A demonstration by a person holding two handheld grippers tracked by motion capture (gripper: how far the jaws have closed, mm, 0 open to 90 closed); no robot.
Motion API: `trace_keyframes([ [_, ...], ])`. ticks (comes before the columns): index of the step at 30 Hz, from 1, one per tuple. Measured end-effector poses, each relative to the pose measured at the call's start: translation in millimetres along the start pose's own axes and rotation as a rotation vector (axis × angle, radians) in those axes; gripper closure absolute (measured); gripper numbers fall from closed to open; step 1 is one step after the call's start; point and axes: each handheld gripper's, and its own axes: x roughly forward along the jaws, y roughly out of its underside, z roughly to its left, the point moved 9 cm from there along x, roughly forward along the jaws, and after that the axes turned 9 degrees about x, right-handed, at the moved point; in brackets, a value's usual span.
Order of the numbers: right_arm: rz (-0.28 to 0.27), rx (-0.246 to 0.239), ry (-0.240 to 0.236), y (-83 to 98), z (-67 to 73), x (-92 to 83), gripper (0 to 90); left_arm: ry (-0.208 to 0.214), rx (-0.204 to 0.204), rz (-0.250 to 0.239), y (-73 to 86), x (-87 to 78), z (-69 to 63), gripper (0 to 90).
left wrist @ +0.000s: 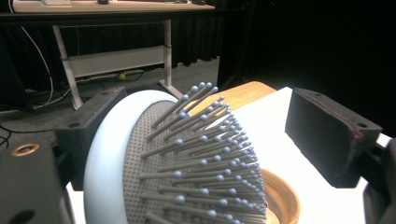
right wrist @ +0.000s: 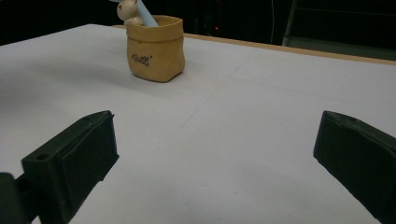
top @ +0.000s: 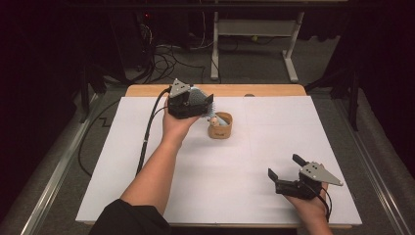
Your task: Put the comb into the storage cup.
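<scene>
So the left claw (top: pixel 208 105) sits up at about 11 o'clock on the white surface (top: pixel 244 161), its jaws spread with the hairbrush (left wrist: pixel 187 172) head between them; the back leans on one jaw, and the other stands clear of the bristles. The brush handle goes down into the little tan pot (top: pixel 220 126) right beside it. The right claw (top: pixel 286 169) rests wide open and empty down at 4 o'clock, well apart from the pot.
</scene>
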Motion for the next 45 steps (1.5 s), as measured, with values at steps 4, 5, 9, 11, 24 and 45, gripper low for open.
trace_keyframes([
  [4, 0.0, 0.0, -0.001, 0.0, -0.2, 0.1, 0.2, -0.007, 0.005, -0.003, -0.6, -0.7, 0.6, 14.5],
  [5, 0.001, 0.0, -0.001, 0.1, -0.1, 0.1, 0.2, -0.008, 0.004, -0.005, -0.9, -1.0, 0.8, 14.3],
  [9, -0.001, 0.0, 0.0, -0.3, -0.1, -0.2, 0.2, -0.01, 0.001, -0.008, -1.7, -1.8, 2.0, 12.8],
  [11, 0.001, -0.001, 0.0, 0.0, -0.2, 0.1, 0.2, -0.012, -0.002, -0.01, -1.9, -2.3, 3.0, 11.6],
  [24, -0.005, -0.003, -0.001, -1.4, 1.2, -1.1, 0.2, 0.005, -0.002, -0.006, -1.2, -7.6, 6.0, 0.0],
  [45, 0.013, -0.011, 0.006, 2.2, 1.5, 0.9, 0.2, 0.006, -0.022, -0.027, 28.9, -42.9, 17.2, 0.0],
])
